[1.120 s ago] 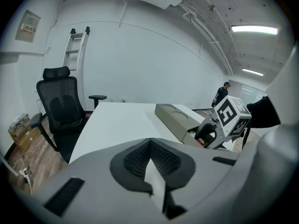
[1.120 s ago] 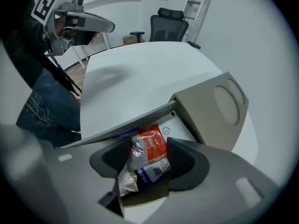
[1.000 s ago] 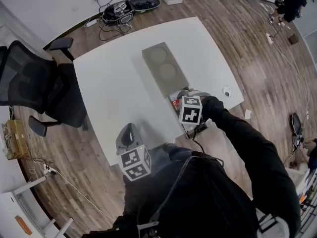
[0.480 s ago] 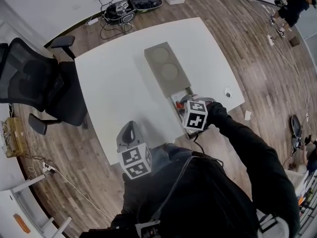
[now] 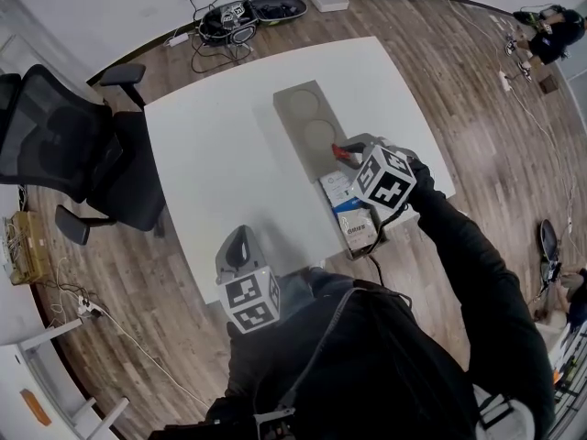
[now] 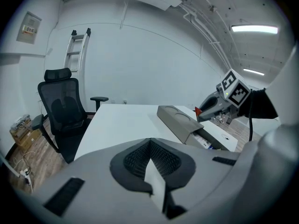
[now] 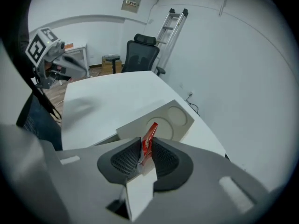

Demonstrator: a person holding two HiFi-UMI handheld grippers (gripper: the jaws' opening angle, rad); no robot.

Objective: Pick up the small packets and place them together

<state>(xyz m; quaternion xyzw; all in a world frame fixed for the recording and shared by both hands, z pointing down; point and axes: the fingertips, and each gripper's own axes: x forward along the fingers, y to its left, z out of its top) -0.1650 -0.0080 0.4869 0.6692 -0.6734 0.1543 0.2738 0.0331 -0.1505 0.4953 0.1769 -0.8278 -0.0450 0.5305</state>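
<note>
Now that our right claw (image 7: 145, 149) has just closed on the red packet (image 7: 150, 135) and lifted it out of the open drawer (image 5: 363, 251), we judge one pick made. The packet hangs above the grey box (image 5: 307, 122), by the counter's (image 5: 220, 154) right edge. More packets (image 5: 337, 189) lie in the drawer. Our left claw (image 6: 149, 143) is closed and empty at the near edge.
</note>
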